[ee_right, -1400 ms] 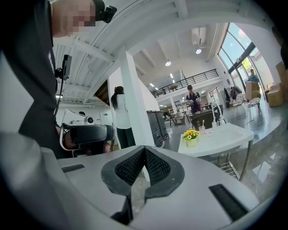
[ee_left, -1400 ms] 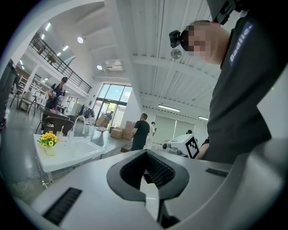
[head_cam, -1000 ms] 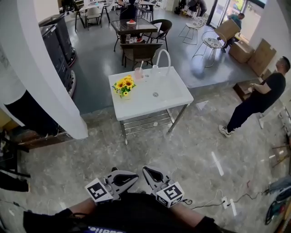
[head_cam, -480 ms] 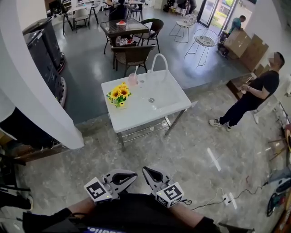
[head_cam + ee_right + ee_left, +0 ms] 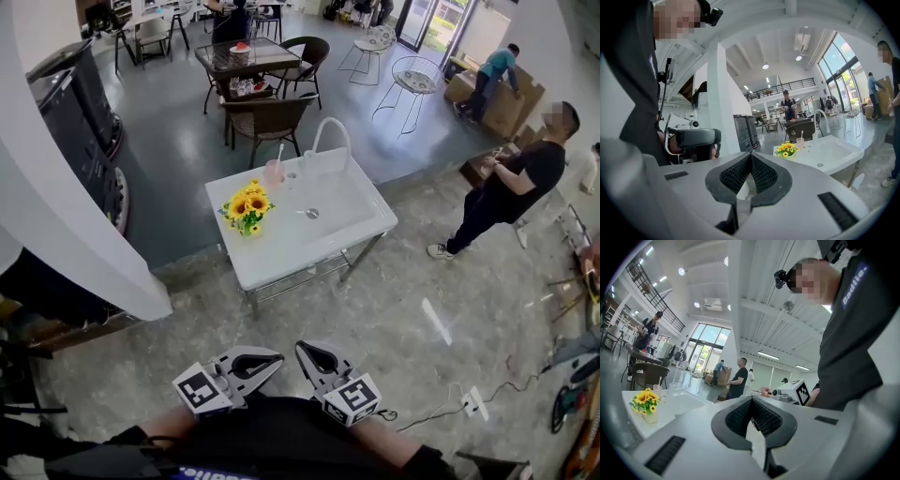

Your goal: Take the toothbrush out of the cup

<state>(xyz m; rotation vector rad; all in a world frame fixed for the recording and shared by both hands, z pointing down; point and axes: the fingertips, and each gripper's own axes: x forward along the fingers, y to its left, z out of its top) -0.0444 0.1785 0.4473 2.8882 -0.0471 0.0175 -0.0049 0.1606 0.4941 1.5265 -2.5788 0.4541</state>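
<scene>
A pink cup [image 5: 273, 172] with a white toothbrush [image 5: 279, 153] upright in it stands at the back left of the white sink table [image 5: 281, 246], several steps ahead of me. The right gripper view shows the cup [image 5: 801, 142] far off beside the flowers; in the left gripper view it [image 5: 657, 389] is small at the left. Both grippers are held close to my body at the bottom of the head view, far from the table. My left gripper [image 5: 268, 362] [image 5: 751, 402] is shut and holds nothing. My right gripper [image 5: 308, 354] [image 5: 751, 157] is likewise shut and holds nothing.
A vase of sunflowers [image 5: 246, 207] stands on the table's left side, and a white faucet [image 5: 328, 132] arches at its back. A person in black [image 5: 511, 189] stands to the right. A white pillar [image 5: 66, 197] rises on the left. Chairs [image 5: 267, 114] stand behind the table. A cable [image 5: 469, 403] lies on the floor.
I have moved toward the sink table, which now looks slightly nearer. The person at the right has shifted. Both grippers stay shut against my body.
</scene>
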